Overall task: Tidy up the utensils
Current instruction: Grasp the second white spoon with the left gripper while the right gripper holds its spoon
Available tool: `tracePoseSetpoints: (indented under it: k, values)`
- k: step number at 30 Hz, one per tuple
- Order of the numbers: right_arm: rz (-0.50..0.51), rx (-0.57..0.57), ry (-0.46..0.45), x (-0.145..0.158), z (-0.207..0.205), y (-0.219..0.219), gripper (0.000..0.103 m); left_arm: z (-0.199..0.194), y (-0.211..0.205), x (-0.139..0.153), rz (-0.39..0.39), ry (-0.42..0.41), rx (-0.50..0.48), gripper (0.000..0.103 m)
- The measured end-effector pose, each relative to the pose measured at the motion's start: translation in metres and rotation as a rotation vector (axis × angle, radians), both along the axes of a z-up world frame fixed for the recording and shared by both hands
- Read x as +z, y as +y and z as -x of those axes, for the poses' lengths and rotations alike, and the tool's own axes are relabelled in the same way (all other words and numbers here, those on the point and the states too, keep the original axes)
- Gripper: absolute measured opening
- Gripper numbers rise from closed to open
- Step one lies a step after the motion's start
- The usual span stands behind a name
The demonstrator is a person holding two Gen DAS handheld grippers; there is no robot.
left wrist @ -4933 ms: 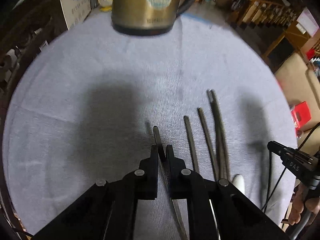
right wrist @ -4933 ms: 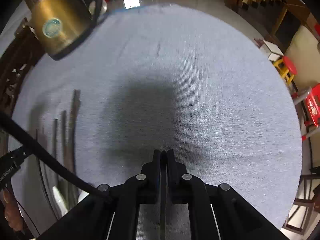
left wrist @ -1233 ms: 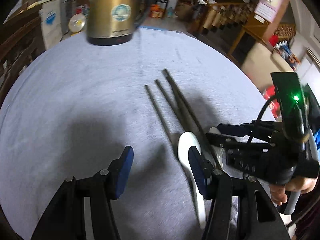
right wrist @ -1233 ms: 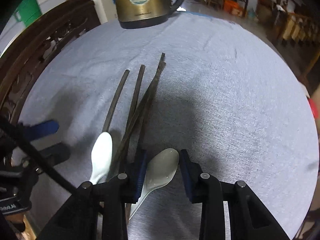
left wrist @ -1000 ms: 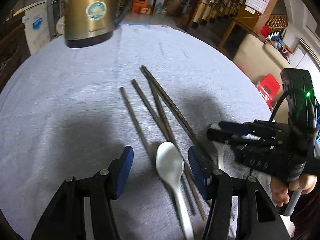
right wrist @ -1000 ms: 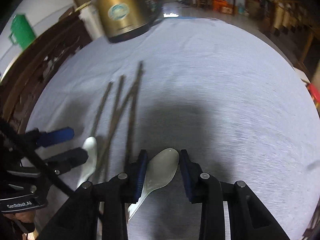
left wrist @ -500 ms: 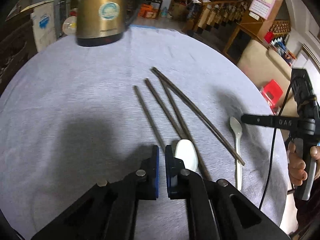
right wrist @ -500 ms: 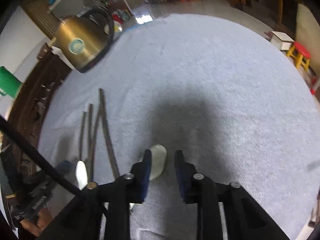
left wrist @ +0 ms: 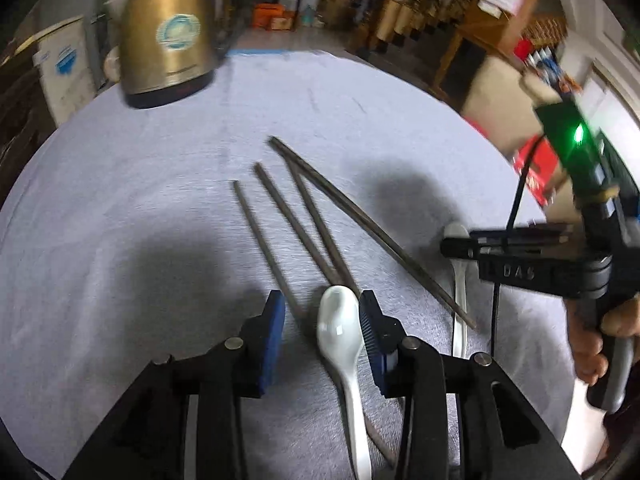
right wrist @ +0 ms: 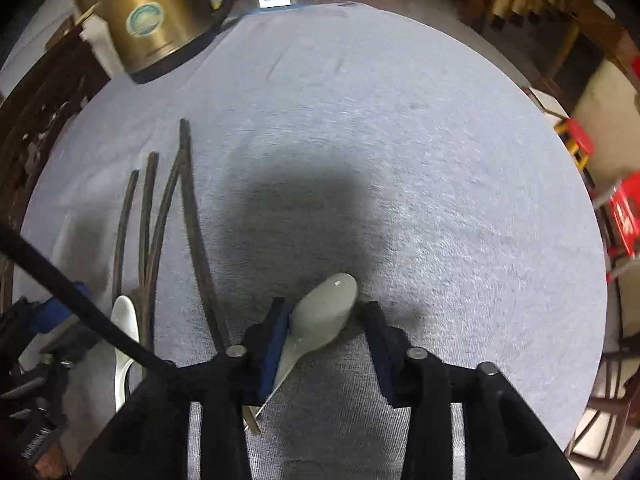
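Note:
Two white spoons and several dark chopsticks (left wrist: 304, 236) lie on a grey-blue tablecloth (left wrist: 120, 200). My left gripper (left wrist: 322, 316) hangs low over one spoon (left wrist: 340, 332). Its jaws are opening, with the spoon's bowl between them, close to the right pad and clear of the left pad. My right gripper (right wrist: 326, 320) is closing around the other spoon (right wrist: 324, 308). That bowl leans on the left pad, and a gap remains at the right pad. In the right wrist view, the chopsticks (right wrist: 160, 216) fan out to the left.
A brass kettle (left wrist: 168, 36) stands at the table's far left edge. A hand (left wrist: 592, 344) holds the right gripper (left wrist: 444, 246) at the right. Red stools (right wrist: 580, 140) and a carved wooden chair (right wrist: 24, 120) stand beyond the round table's rim.
The left jaws were shut beside the spoon bowl half a second ago and now stand apart around it. The right gripper has moved back nearer the left one, its spoon still between the jaws.

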State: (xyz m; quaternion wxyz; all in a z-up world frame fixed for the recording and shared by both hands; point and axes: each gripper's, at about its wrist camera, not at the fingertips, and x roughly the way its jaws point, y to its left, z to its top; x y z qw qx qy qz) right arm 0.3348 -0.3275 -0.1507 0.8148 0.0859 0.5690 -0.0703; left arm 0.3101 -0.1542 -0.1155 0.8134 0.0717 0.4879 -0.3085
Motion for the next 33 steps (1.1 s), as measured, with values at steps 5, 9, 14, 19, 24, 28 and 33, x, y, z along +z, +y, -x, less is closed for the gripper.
tracePoseSetpoints:
  k: [5,9,14,19,24,28,33]
  values:
    - [-0.042,0.031,-0.049,-0.002,0.008,-0.004,0.028,0.000,-0.008,-0.010,-0.023,-0.007,-0.034,0.031]
    - [-0.108,0.022,-0.093,-0.002,0.029,-0.023,0.008,0.001,-0.008,-0.014,-0.032,-0.011,-0.043,0.006]
    - [-0.161,0.008,-0.163,0.005,0.051,-0.044,0.008,0.010,0.001,-0.003,-0.015,-0.071,-0.023,0.002]
    - [-0.218,-0.016,-0.269,0.028,0.069,-0.063,0.008,0.007,0.029,0.022,0.026,-0.129,0.061,0.002]
    - [-0.238,-0.049,-0.392,0.060,0.102,-0.072,0.008,0.005,0.057,0.041,0.089,-0.120,0.116,0.002]
    - [-0.244,-0.070,-0.449,0.064,0.125,-0.064,0.008,0.005,0.047,0.034,0.088,-0.064,0.106,0.003]
    - [-0.281,-0.081,-0.430,0.057,0.136,-0.063,0.008,0.015,0.006,0.010,0.011,-0.032,-0.007,0.005]
